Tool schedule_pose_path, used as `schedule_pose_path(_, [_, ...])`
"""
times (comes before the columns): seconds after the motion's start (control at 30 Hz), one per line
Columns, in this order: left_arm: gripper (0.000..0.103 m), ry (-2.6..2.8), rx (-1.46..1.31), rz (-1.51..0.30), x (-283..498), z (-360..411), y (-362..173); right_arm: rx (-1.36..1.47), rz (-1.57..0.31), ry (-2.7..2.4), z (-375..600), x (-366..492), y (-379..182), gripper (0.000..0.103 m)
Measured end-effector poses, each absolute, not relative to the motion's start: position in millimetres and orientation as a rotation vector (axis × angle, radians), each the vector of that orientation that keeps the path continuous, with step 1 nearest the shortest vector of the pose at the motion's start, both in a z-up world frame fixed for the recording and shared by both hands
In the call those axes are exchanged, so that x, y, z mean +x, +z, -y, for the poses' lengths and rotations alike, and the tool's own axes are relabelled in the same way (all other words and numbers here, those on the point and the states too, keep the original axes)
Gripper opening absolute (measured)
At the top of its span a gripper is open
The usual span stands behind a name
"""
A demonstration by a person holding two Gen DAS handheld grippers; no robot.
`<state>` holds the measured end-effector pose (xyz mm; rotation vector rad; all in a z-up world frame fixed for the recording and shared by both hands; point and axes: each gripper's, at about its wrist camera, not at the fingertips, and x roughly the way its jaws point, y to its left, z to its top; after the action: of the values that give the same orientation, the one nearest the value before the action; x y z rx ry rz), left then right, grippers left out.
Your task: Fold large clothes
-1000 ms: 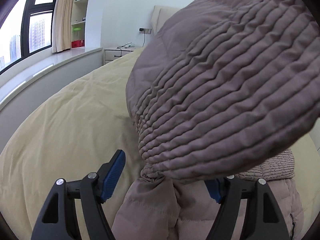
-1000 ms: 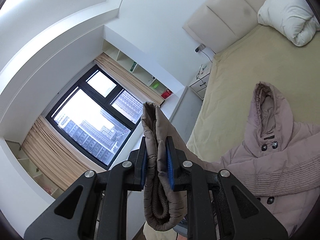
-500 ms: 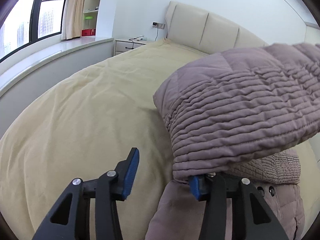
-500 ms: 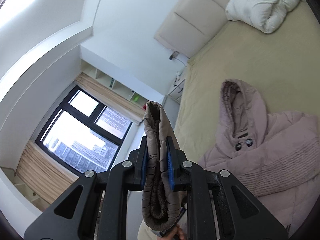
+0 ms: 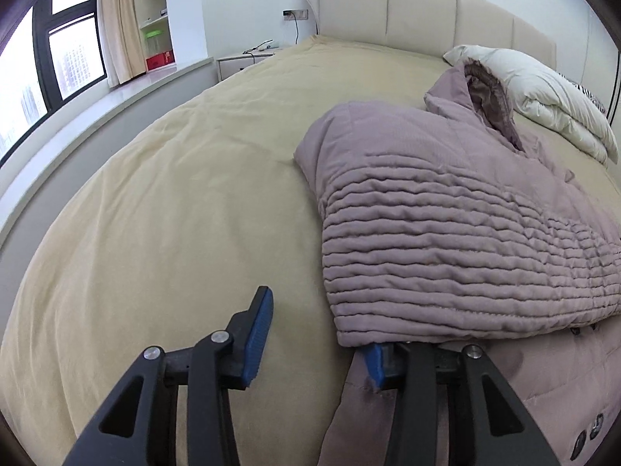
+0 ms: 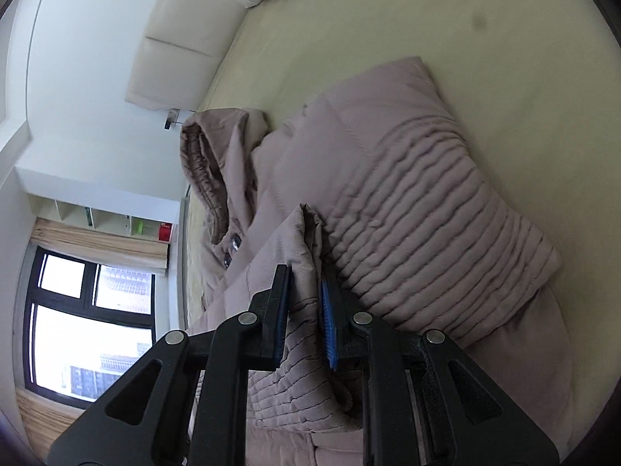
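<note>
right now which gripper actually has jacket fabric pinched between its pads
The right gripper: its blue pads clamp a fold of the mauve jacket. The left gripper stands open, with only bedspread between its pads.

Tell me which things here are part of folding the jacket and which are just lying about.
Part of the job:
- mauve hooded jacket, sleeve folded across its front
- right gripper, shut on the sleeve's cuff
- left gripper, fingers apart at the jacket's edge
- bed, the folding surface

Lying about:
- white pillow
- nightstand
- shelves
</note>
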<state>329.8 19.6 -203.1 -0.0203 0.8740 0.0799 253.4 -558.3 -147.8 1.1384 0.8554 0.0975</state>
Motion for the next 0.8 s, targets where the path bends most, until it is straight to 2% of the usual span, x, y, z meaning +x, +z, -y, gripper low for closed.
schedule_pose_path(0.2, [0.047, 0.057, 0.074, -0.868, 320.5, -9.1, -195.5, 1.113, -0.784, 0.09, 575.9, 231.6, -141.9, 0.008])
schedule_pose_path(0.33, [0.069, 0.086, 0.152, -0.866, 304.9, -8.7, -191.2, 1.046, -0.794, 0.041, 589.6, 223.0, -128.3, 0.008])
schedule_pose_path(0.4, [0.069, 0.062, 0.156, -0.872, 292.4, -7.5, -184.9, 0.991, -0.809, 0.026, 588.4, 218.1, -125.9, 0.008])
schedule_pose_path(0.5, [0.069, -0.003, 0.19, -0.869, 265.7, -1.6, -169.4, 1.001, -0.729, 0.09, 584.4, 202.0, -113.3, 0.008])
schedule_pose_path(0.6, [0.07, -0.035, 0.206, -0.792, 250.3, -1.8, -142.0, 0.885, -0.689, 0.113, 565.7, 203.5, -84.8, 0.008])
schedule_pose_path(0.7, [0.07, -0.067, 0.073, -0.717, 269.3, -16.8, -113.2, 0.829, -0.674, 0.23, 535.8, 216.2, -60.5, 0.008])
schedule_pose_path(0.8, [0.07, -0.089, 0.037, -0.717, 314.9, -17.2, -113.8, 0.737, -0.745, 0.276, 496.5, 234.9, -57.1, 0.008])
